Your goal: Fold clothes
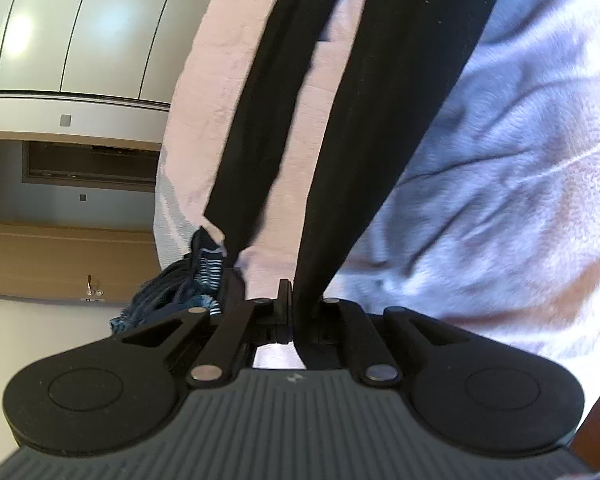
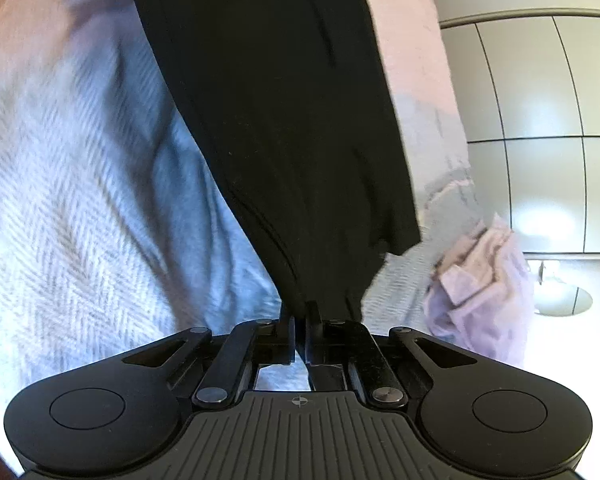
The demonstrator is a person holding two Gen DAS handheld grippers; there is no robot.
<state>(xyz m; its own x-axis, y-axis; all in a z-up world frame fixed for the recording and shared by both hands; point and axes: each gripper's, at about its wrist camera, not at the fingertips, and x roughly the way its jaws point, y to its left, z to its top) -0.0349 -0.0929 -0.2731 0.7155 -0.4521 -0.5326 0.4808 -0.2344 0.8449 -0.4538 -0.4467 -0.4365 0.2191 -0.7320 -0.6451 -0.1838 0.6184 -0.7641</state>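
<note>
A black garment (image 1: pixel 360 120) hangs stretched away from my left gripper (image 1: pixel 291 300), which is shut on its edge; a second black strip (image 1: pixel 256 128) runs beside it. In the right wrist view the same black garment (image 2: pixel 284 120) spreads wide from my right gripper (image 2: pixel 300 312), which is shut on another part of its edge. Both grippers hold it above a bed covered by a pale herringbone blanket (image 2: pixel 80 200), also seen in the left wrist view (image 1: pixel 500 160).
A blue striped garment (image 1: pixel 188 284) lies bunched at the bed's edge. A lilac garment (image 2: pixel 484 292) lies crumpled on the bed. A pink sheet (image 1: pixel 204 100) covers the bed's far side. White wardrobe doors (image 2: pixel 540 120) and a wooden door (image 1: pixel 60 264) stand beyond.
</note>
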